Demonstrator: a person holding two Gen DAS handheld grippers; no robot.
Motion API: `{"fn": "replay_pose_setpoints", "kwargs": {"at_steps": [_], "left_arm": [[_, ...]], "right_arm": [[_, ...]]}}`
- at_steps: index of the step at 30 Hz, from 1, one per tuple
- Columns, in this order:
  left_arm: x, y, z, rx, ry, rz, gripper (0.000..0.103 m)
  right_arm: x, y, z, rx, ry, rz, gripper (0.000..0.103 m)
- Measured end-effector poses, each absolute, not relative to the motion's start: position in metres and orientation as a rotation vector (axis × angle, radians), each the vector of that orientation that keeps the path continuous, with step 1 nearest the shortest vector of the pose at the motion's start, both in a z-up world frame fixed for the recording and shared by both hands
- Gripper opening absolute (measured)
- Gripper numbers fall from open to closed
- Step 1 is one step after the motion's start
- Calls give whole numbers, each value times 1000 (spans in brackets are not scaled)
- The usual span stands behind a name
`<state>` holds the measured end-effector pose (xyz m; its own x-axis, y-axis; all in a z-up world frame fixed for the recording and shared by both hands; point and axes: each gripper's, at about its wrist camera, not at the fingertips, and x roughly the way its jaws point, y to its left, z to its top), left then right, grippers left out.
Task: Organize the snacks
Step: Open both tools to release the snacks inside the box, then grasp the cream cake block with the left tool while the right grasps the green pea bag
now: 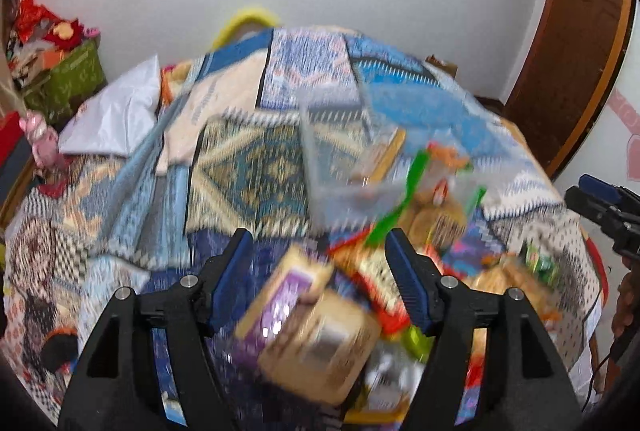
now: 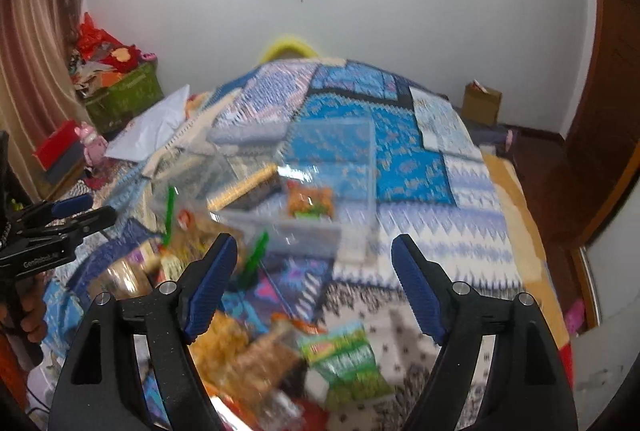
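My left tongs (image 1: 320, 251) hang with their blue-padded jaws spread apart and nothing pinched between them; the pads touch no packet. Below them lies a blurred tan and purple snack box (image 1: 308, 327) on top of the heap of bright snack packets (image 1: 452, 231). My right tongs (image 2: 314, 255) are likewise released, jaws wide and empty, hovering over the same heap, where a green and white snack packet (image 2: 344, 359) lies beside a brown crinkled snack bag (image 2: 256, 359). Everything rests on a bed covered with a blue and white patterned quilt (image 2: 404, 167). Just beyond the heap stands a clear plastic storage box (image 2: 328, 159) holding an orange snack packet (image 2: 310, 203) and a flat dark packet with a yellow edge (image 2: 248, 191). Two green plastic clips (image 2: 170, 211) stick up near the box. A folded white plastic bag (image 1: 116, 115) lies further left on the bed.
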<state>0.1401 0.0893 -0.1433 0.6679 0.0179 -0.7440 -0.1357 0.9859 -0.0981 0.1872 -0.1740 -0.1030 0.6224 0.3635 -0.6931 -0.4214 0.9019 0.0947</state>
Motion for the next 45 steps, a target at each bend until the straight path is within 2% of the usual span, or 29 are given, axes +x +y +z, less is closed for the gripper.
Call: {"fn": "replay_pose_setpoints", "kwargs": {"at_steps": [12, 21, 25, 27, 28, 32, 33, 36, 37, 45], "left_arm": [[114, 82, -196, -170, 962, 49, 68], [113, 72, -205, -109, 966, 56, 80], [116, 74, -211, -124, 968, 74, 79], [117, 77, -211, -142, 961, 81, 76], [117, 76, -211, -133, 953, 86, 75], [113, 66, -207, -63, 921, 96, 67], [112, 64, -206, -53, 913, 92, 63], [110, 61, -202, -58, 898, 68, 61], [110, 61, -201, -59, 894, 65, 60], [112, 63, -178, -102, 838, 38, 54]], "right_arm": [[171, -198, -159, -64, 932, 377, 77], [164, -215, -184, -54, 992, 369, 77], [162, -214, -185, -45, 980, 378, 77], [163, -212, -185, -41, 978, 384, 77], [164, -212, -185, -38, 975, 390, 75], [168, -209, -187, -22, 983, 426, 51], [167, -209, -186, -16, 984, 435, 47], [167, -209, -184, -9, 979, 443, 44], [167, -209, -183, -10, 976, 442, 37], [168, -210, -165, 8, 931, 445, 35]]}}
